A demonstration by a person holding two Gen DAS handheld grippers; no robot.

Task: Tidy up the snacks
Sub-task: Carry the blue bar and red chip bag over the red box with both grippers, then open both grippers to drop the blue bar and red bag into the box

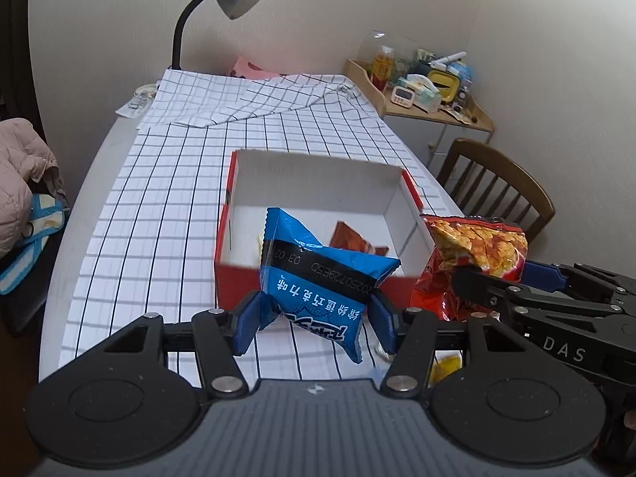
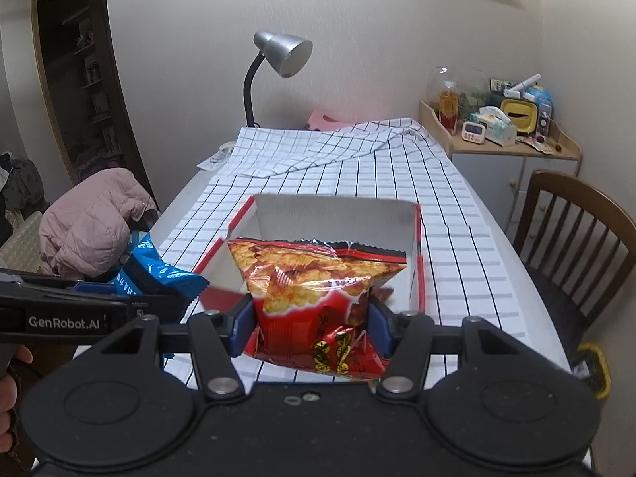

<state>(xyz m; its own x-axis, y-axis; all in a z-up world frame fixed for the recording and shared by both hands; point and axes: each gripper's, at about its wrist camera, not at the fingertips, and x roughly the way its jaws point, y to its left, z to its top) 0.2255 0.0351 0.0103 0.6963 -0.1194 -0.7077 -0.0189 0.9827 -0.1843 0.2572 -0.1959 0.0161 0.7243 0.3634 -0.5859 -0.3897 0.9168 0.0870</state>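
Blue snack packet (image 1: pixel 318 278) (puffy), red chip bag (image 2: pixel 318 298) crinkled, both fingers-gripped.

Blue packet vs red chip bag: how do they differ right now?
The blue packet is plain blue with a black band and white print; the red chip bag shows pictured chips. The blue packet sits in the left tool, the red chip bag in the right tool. Both are sealed, pinched at the sides, held before the box.
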